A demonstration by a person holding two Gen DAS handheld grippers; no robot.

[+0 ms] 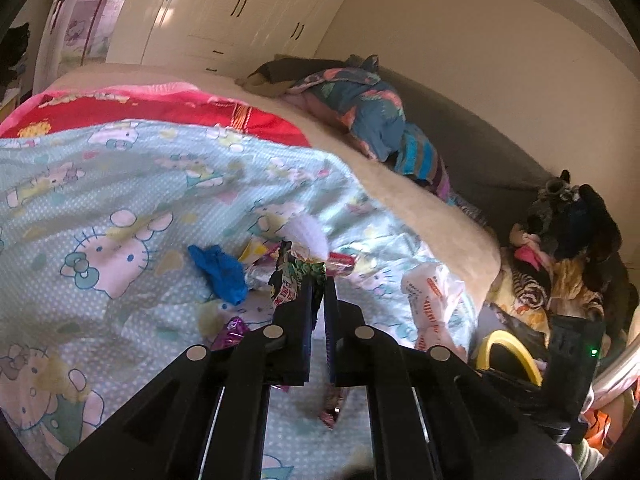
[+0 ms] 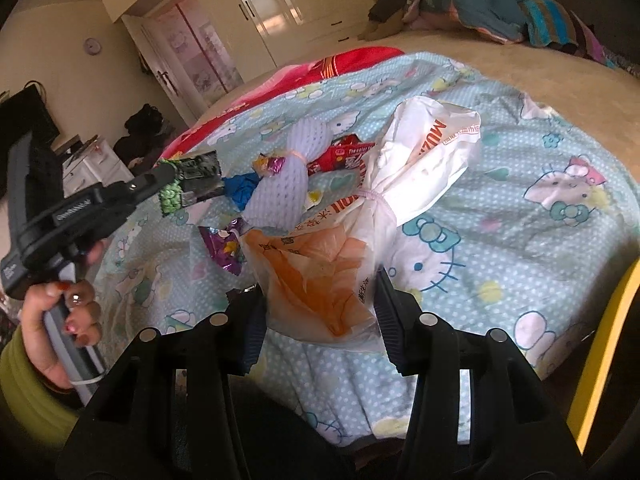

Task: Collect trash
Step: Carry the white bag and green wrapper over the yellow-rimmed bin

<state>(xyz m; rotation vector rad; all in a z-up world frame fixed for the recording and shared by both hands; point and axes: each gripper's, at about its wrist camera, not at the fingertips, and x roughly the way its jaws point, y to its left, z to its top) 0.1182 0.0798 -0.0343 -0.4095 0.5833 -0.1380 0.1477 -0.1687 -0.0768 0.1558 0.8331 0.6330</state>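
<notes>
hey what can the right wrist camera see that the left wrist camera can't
Only the right wrist view shows the person's hand holding the left gripper from the side, a purple wall clock, and the right gripper closed on the white and orange plastic bag.

Only the left wrist view shows the pile of clothes and stuffed toys beside the bed.

Both show the left gripper shut on a green snack wrapper, the blue crumpled piece, the purple wrapper, the white foam net and the cat-print bedspread.
</notes>
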